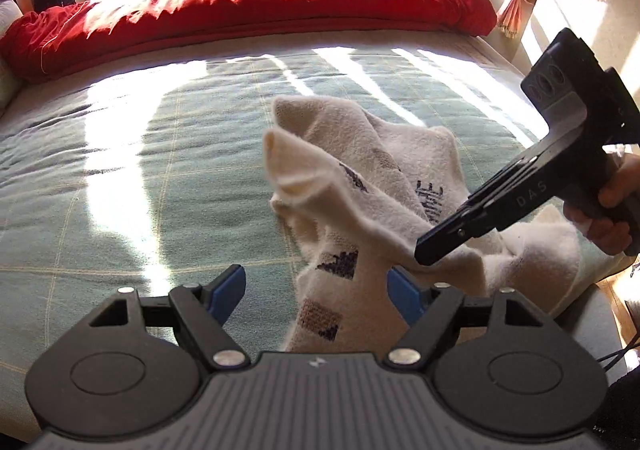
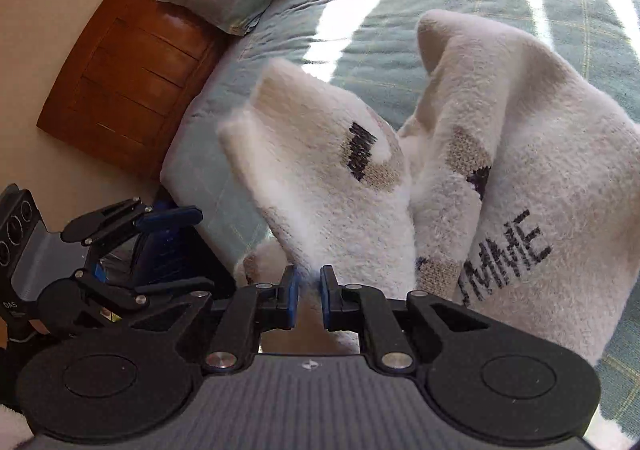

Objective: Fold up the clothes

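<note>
A wide bed under a green checked woven bedspread (image 1: 160, 178), striped with sunlight, fills the room, with a rumpled red duvet (image 1: 248, 6) heaped along its far side. Near the bed's edge a fluffy white knitted garment with dark lettering and grey-brown patches (image 1: 400, 178) hangs lifted off the cover, bunched and twisted. The right gripper (image 2: 310, 290) has its blue-padded jaws nearly closed, pinching a fold of it. The left gripper (image 1: 316, 290) stands wide, fabric draped between its fingers but not clamped. To do this well, I'd say the left should catch a matching edge, then both pull apart to spread the knit flat before folding.
</note>
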